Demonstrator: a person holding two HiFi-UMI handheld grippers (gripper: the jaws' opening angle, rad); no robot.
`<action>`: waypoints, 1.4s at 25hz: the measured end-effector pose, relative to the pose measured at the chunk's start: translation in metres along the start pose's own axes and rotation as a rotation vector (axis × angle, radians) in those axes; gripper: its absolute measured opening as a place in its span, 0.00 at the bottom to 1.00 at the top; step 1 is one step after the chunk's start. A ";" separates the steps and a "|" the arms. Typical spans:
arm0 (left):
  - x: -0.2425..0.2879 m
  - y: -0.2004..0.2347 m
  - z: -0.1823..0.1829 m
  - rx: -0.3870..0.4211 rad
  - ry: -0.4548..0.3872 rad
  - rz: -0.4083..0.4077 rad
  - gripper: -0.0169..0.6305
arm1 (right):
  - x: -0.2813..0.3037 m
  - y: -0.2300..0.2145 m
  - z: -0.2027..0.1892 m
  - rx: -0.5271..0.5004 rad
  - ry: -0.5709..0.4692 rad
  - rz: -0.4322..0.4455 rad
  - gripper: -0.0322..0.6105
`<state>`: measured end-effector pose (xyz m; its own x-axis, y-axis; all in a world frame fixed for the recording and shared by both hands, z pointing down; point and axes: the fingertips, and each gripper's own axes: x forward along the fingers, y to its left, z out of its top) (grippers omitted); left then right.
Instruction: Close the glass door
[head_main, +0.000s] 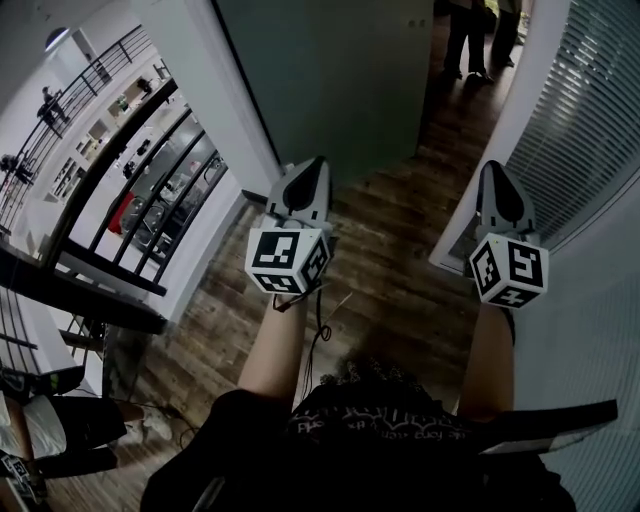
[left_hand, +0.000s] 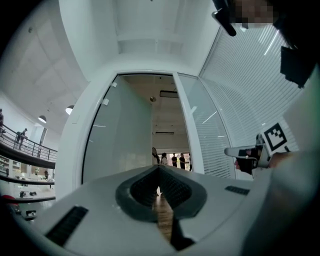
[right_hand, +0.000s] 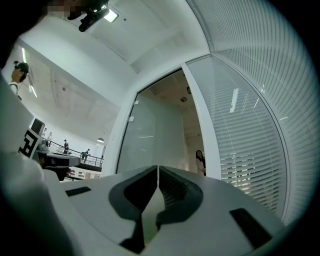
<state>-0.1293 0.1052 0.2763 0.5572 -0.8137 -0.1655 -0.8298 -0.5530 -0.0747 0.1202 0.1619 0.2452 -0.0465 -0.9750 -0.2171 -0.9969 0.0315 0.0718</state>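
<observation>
Up at the top centre of the head view, the glass door (head_main: 330, 80) stands swung open, ahead of both grippers.
The left gripper (head_main: 306, 185) is nearer, pointing almost at the panel's lower edge. The right gripper (head_main: 500, 192) lines up with the white frame (head_main: 525, 100) beside the blinds. Both pairs of jaws are pressed together, empty. The door stands upright, untouched; I'd say the left gets there first.

Count: 2 grippers (left gripper (head_main: 318, 162), right gripper (head_main: 492, 166)), 2 marker cubes (head_main: 288, 260), 1 glass door (head_main: 330, 80), 1 black railing (head_main: 128, 192).
</observation>
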 end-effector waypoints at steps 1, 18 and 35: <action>0.003 0.004 -0.004 -0.003 0.000 0.000 0.03 | 0.006 0.000 -0.004 0.000 0.003 0.002 0.05; 0.153 0.055 -0.027 0.003 -0.005 0.099 0.03 | 0.175 -0.067 -0.046 -0.013 -0.002 0.058 0.05; 0.324 0.117 -0.060 -0.026 0.011 0.073 0.03 | 0.340 -0.123 -0.100 0.006 0.031 0.019 0.05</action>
<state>-0.0441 -0.2342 0.2732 0.4955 -0.8540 -0.1588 -0.8674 -0.4963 -0.0372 0.2329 -0.1952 0.2595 -0.0636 -0.9806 -0.1856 -0.9963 0.0514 0.0695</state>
